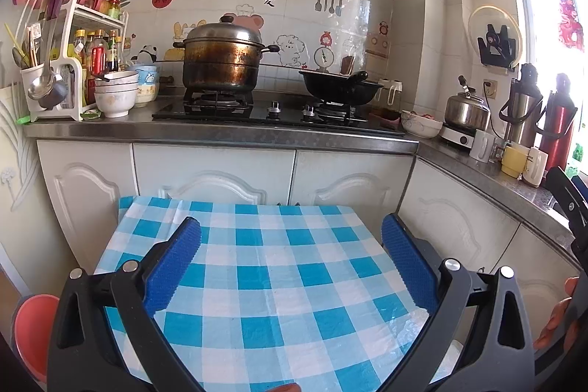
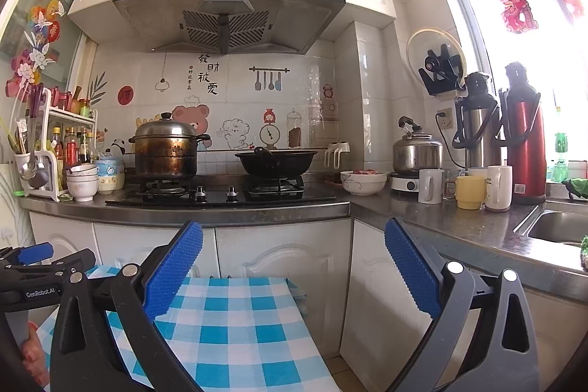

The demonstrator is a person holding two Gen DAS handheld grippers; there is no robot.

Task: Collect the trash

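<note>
Blue-and-white checked cloth covers the tabletop (image 1: 264, 281) in front of the white kitchen cabinets, and no trash can be made out on it. The left gripper (image 1: 290, 234) hovers above the cloth, its blue fingers (image 1: 176, 267) spread wide around nothing. The right gripper (image 2: 294, 237) hangs over the cloth's right edge, equally wide and empty, facing the stove's steamer pot (image 2: 165, 149) and black wok (image 2: 275, 162)

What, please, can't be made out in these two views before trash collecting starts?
- Any trash: none visible in either view.
- Table near edge: left wrist view, hidden by the left claw.
- Sink: right wrist view, cut off by the edge.
- Bowl contents: too small.
</note>
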